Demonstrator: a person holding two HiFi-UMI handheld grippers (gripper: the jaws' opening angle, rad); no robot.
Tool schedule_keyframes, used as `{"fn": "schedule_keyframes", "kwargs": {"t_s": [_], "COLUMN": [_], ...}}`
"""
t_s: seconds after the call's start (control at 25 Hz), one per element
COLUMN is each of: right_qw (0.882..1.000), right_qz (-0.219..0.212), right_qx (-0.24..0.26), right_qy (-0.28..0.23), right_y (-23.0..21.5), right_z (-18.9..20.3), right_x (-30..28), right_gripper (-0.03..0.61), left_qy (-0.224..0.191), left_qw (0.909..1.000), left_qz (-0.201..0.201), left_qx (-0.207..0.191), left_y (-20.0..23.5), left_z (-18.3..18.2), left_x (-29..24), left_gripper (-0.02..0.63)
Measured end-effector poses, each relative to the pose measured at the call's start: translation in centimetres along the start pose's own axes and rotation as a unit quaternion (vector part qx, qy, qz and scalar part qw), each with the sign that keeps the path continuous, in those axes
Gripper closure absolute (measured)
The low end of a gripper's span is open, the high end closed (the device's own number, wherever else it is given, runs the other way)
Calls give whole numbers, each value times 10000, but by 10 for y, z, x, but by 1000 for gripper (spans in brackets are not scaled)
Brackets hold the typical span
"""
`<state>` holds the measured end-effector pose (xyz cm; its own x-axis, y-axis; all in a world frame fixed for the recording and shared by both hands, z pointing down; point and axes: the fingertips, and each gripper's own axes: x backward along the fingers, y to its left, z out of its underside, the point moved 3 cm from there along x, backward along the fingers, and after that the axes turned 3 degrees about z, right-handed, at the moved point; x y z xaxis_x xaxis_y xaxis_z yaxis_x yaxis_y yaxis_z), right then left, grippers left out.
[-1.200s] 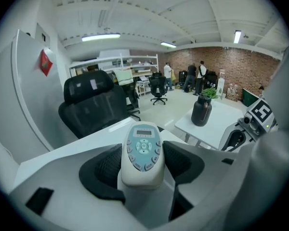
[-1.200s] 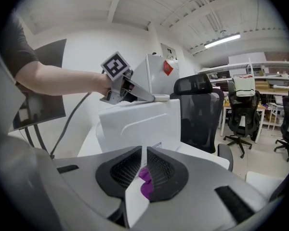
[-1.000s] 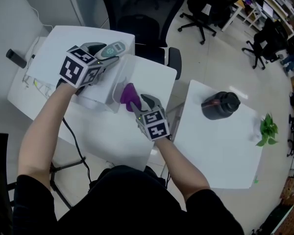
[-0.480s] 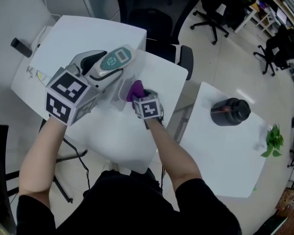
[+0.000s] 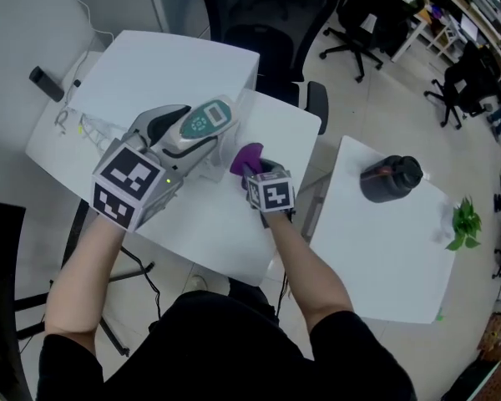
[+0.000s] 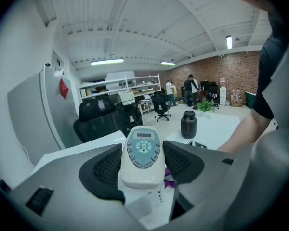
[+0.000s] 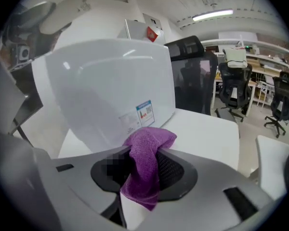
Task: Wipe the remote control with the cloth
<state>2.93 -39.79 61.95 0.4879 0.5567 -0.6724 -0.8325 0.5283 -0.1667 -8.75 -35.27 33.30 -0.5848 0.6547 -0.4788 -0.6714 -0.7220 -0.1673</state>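
Observation:
A white remote control with a teal button panel is held off the table, and my left gripper is shut on its sides. In the left gripper view the remote stands lengthwise between the pads of that gripper, buttons up. A purple cloth lies on the white table beside a translucent box. My right gripper is at the cloth. Its jaws are closing, and in the right gripper view the cloth is pinched between the pads of that gripper.
The translucent plastic box with a label stands right behind the cloth. A second white table at the right carries a black jug and a small green plant. Office chairs stand beyond the tables. A dark object hangs at the far left.
My left gripper has risen toward the camera with the remote in it. My right gripper has moved forward onto the purple cloth by the box.

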Motion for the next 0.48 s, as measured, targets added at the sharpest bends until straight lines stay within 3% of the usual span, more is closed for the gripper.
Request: {"fn": "schedule_keyframes", "kwargs": {"t_s": [0.24, 0.48], "right_qw": [9967, 9909], "right_qz": [279, 617], "right_qx": [241, 359], "right_qy": [-721, -1143], "right_y": [63, 133], "right_z": [3, 24], "right_x": [111, 194], "right_gripper": [428, 428], "left_qy": [-433, -615], "left_qw": [9988, 9975], "left_qz": [181, 135], "left_qx": [161, 326], "left_y": [-43, -86], "left_z": [32, 99], "left_x": [67, 123], "left_gripper": [353, 353]}}
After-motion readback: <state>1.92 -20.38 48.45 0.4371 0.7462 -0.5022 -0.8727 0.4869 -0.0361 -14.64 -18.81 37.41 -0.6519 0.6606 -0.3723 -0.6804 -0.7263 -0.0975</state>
